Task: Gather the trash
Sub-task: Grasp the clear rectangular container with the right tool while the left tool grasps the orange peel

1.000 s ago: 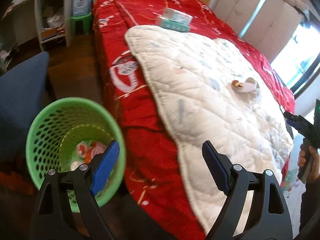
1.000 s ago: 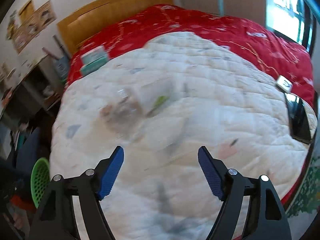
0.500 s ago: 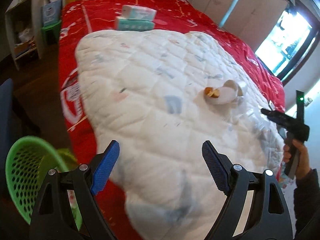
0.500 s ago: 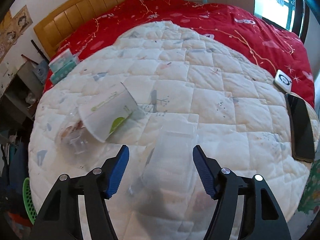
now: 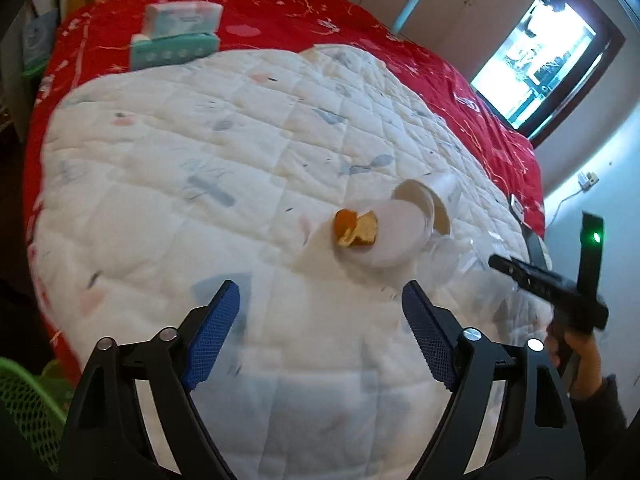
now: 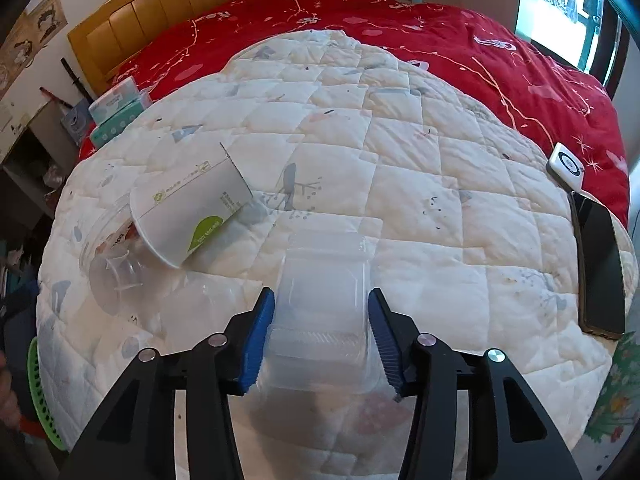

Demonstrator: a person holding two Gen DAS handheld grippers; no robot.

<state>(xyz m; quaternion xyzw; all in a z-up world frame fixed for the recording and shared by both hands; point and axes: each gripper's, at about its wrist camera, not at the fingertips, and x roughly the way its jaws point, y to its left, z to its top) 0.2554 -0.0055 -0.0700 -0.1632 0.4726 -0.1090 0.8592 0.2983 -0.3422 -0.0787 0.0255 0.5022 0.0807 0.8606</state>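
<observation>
On the white quilt (image 5: 200, 184) lies trash. A white paper cup (image 6: 188, 216) lies on its side next to a clear plastic cup (image 6: 112, 276). Orange peel (image 5: 356, 230) rests on a white lid (image 5: 384, 236). My right gripper (image 6: 322, 336) has its blue pads against both sides of a clear plastic box (image 6: 322, 304) that rests on the quilt. My left gripper (image 5: 320, 332) is open and empty, above the quilt and short of the peel. The green basket (image 5: 24, 404) shows at the bottom left of the left wrist view, and in the right wrist view (image 6: 36, 384).
Tissue packs (image 5: 176, 40) sit on the red bedspread (image 5: 280, 12) near the wooden headboard (image 6: 180, 4). A black phone (image 6: 600, 268) and a white charger (image 6: 566, 166) lie at the quilt's right edge. The right gripper's body (image 5: 552, 288) shows at right.
My left gripper swung from over the green basket to over the quilt, towards the peel. My right gripper moved down and forward and closed around the clear plastic box.
</observation>
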